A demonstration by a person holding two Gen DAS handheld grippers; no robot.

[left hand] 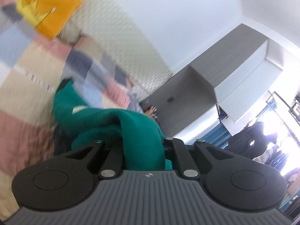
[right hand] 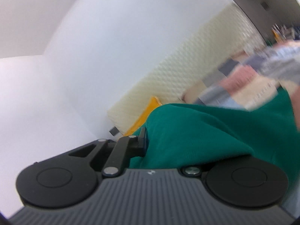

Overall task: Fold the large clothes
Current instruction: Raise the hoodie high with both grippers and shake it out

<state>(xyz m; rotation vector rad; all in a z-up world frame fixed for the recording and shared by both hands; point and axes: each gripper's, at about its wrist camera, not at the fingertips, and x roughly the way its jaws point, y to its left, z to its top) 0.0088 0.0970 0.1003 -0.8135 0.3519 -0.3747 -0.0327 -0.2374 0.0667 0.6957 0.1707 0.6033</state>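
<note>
A green garment (left hand: 116,123) hangs bunched between the jaws of my left gripper (left hand: 143,150), which is shut on it and holds it above the bed. It trails down to the left over the patchwork bedspread (left hand: 37,71). In the right wrist view the same green garment (right hand: 206,135) drapes over my right gripper (right hand: 161,150) and hides its right finger; the left finger (right hand: 142,138) presses against the cloth. The right gripper is shut on the garment. Both views are tilted and blurred.
An orange pillow with a yellow crown (left hand: 48,11) lies at the head of the bed, against a cream quilted headboard (left hand: 120,37). A grey wardrobe (left hand: 206,86) stands beyond. A bright window and hanging clothes (left hand: 262,135) are at the right. White wall (right hand: 75,56) fills the right view.
</note>
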